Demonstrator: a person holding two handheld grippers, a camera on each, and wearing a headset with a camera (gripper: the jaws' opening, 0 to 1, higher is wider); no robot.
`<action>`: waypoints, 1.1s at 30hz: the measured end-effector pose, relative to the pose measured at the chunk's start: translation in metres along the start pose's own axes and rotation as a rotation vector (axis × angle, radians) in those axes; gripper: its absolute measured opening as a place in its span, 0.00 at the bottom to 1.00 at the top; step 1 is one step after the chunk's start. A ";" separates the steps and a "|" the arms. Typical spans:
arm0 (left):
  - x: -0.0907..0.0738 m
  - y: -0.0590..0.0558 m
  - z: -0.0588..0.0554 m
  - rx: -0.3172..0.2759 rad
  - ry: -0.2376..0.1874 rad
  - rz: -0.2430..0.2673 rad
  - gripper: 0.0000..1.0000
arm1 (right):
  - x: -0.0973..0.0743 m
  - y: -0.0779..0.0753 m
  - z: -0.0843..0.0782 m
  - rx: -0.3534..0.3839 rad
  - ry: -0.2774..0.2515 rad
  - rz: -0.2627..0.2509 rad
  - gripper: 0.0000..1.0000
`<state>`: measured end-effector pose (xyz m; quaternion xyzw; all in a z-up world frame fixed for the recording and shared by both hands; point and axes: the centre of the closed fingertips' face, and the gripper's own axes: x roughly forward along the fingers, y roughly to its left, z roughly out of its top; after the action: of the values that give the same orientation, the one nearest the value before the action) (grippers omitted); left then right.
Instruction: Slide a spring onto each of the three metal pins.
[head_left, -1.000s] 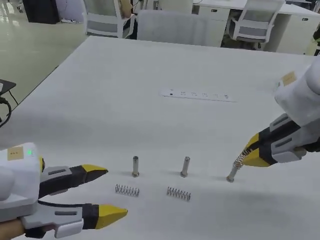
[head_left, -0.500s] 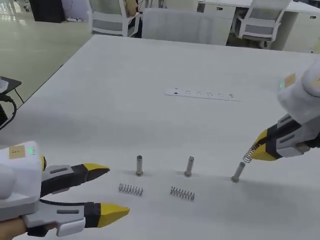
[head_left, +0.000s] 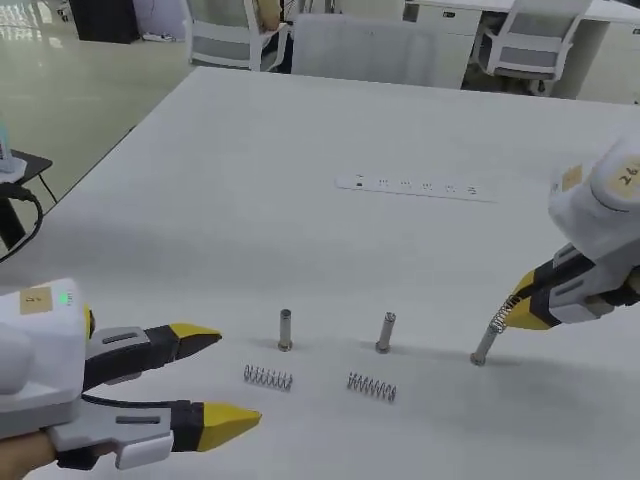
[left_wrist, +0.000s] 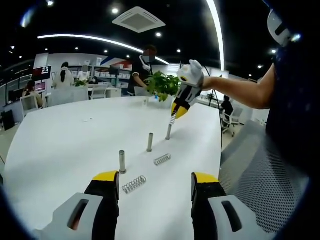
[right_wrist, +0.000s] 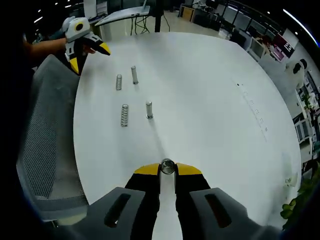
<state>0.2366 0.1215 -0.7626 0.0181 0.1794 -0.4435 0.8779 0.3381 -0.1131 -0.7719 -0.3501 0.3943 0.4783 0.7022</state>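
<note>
One broad white counter (head_left: 300, 150) carries everything, with a flat power strip (head_left: 415, 187) well behind the work. Two tongs come next in size. The left tongs (head_left: 238, 377) hover low near the front edge, yellow tips spread and nothing between them, probably ready to fetch another spring. The right tongs (head_left: 514, 312) pinch the held spring (head_left: 498, 321), angled down so its lower end meets the top of the right pin (head_left: 481, 351). That tilt seems meant to line the coil up with the pin, though whether it has begun to slip over I cannot tell.

Three pins stand in a row: the left pin (head_left: 285, 330), the middle pin (head_left: 386, 332) and the right one. There are three springs too: the held one, plus the left spring (head_left: 268, 377) and the middle spring (head_left: 371, 386), each lying flat just in front of its pin.
</note>
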 end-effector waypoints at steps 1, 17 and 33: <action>0.000 0.000 0.000 -0.001 -0.002 0.000 0.53 | 0.001 0.000 0.000 0.004 0.000 0.003 0.08; -0.001 0.000 0.000 -0.004 -0.003 0.001 0.52 | 0.022 -0.002 -0.009 0.014 0.030 0.009 0.08; -0.002 0.000 0.000 0.000 0.002 -0.002 0.51 | 0.049 -0.003 -0.016 0.029 0.041 -0.002 0.08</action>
<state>0.2357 0.1228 -0.7623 0.0186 0.1802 -0.4446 0.8772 0.3489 -0.1086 -0.8225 -0.3500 0.4152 0.4647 0.6994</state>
